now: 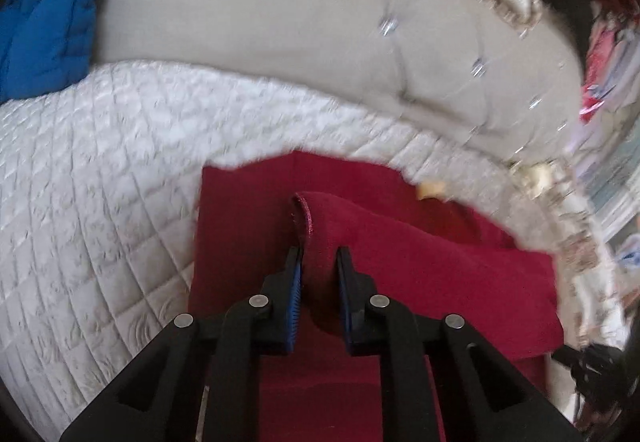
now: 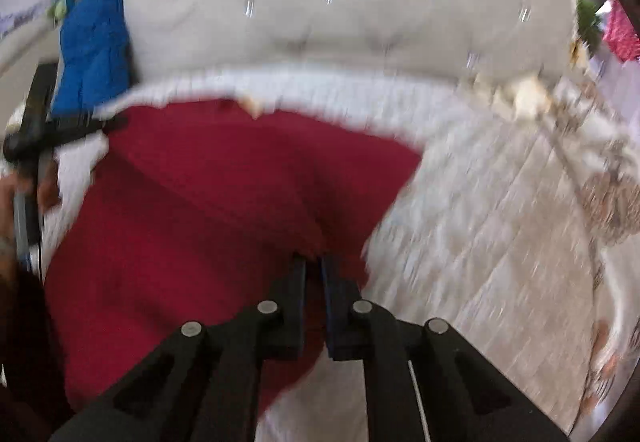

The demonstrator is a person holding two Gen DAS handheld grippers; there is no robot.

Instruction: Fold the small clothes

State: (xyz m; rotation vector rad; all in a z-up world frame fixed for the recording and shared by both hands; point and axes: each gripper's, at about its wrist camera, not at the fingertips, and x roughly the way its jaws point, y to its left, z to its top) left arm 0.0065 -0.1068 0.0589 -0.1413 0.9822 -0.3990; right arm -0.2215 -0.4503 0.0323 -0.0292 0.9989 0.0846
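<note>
red cloth was found spread on the quilted bed. left gripper jaws were clamped on a raised hemmed edge; right gripper jaws were pinched on the cloth's edge. it was judged soft, light, limp; best taken at hems and corners.

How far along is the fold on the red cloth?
Early. Done: the red cloth lies on the white quilt, and both grippers have closed on it. In hand: the left gripper pinches a raised hemmed edge; the right gripper clamps another edge, blurred. Left: carry the edges over, lay them down, release and flatten. No finished fold shows clearly yet.
</note>
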